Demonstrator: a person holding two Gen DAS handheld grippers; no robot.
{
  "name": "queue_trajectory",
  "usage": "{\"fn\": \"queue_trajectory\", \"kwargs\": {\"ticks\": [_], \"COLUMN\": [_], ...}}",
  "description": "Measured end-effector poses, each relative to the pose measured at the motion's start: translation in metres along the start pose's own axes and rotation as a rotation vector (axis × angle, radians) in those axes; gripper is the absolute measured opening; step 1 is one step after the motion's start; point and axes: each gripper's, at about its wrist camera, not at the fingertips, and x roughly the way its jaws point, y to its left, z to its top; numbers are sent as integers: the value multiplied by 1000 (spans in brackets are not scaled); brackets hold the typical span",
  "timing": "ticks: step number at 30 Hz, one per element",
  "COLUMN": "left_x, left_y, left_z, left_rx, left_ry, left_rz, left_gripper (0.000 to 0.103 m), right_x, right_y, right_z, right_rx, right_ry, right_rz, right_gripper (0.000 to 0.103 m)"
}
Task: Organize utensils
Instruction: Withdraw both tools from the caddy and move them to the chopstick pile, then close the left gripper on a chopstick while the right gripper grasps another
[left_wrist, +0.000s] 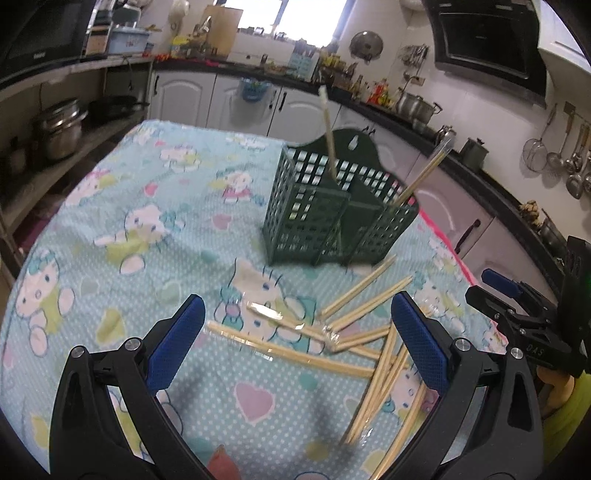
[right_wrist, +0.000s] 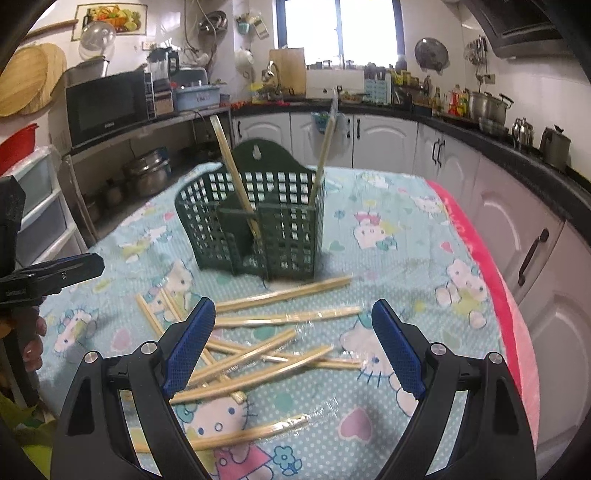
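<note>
Two chopstick pairs stand in the green holder at 12 o'clock. Approx. nine wrapped pairs left on the cloth. My left gripper & right gripper are both spread wide, pinching nothing.

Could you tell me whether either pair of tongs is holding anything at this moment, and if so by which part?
Nothing is held. The left tongs and right tongs both stand open above the loose chopsticks on the tablecloth, touching none.

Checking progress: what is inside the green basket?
Two wrapped chopstick pairs stand in the green basket, one per side. Their lower ends are hidden behind the lattice walls.
</note>
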Motion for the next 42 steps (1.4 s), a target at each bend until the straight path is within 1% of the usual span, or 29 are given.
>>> {"fn": "queue_trajectory", "kwargs": {"ticks": [4, 9, 14, 16, 19, 21, 22, 24, 26, 28, 35, 42], "left_x": [10, 19, 26, 28, 32, 35, 36, 39, 43, 47, 53, 60], "left_y": [6, 14, 22, 24, 30, 37, 40, 45, 51, 54, 66, 72], "left_z": [-9, -18, -23, -24, -25, -27, -27, -28, -30, -30, -27, -22], "left_rx": [-20, -50, -80, -92, -126, -158, -169, -197, -233, -255, -307, -325], "left_ry": [45, 80, 111, 122, 137, 150, 155, 167, 181, 189, 186, 184], "left_rz": [11, 11, 9, -1, -12, -11, -14, -18, -33, -40, -49, -41], "left_gripper": [93, 93, 93, 93, 93, 88, 84, 80, 74, 70, 67, 61], "right_x": [10, 20, 32, 38, 45, 50, 53, 58, 62, 67, 80, 87], "right_y": [-6, -13, -22, -27, -33, -38, -40, -43, -47, -53, -64, -69], "right_z": [-6, -11, -15, -17, -19, -20, -20, -22, -23, -24, -27, -27], "right_rx": [13, 25, 52, 70, 94, 116, 124, 140, 169, 198, 266, 289], "right_ry": [36, 69, 111, 132, 160, 181, 188, 203, 216, 227, 258, 267], "right_rz": [-7, -12, -5, 4, 15, 25, 31, 34, 45, 58, 101, 126], "right_gripper": [84, 84, 74, 66, 61, 57, 55, 53, 52, 50, 44, 32]}}
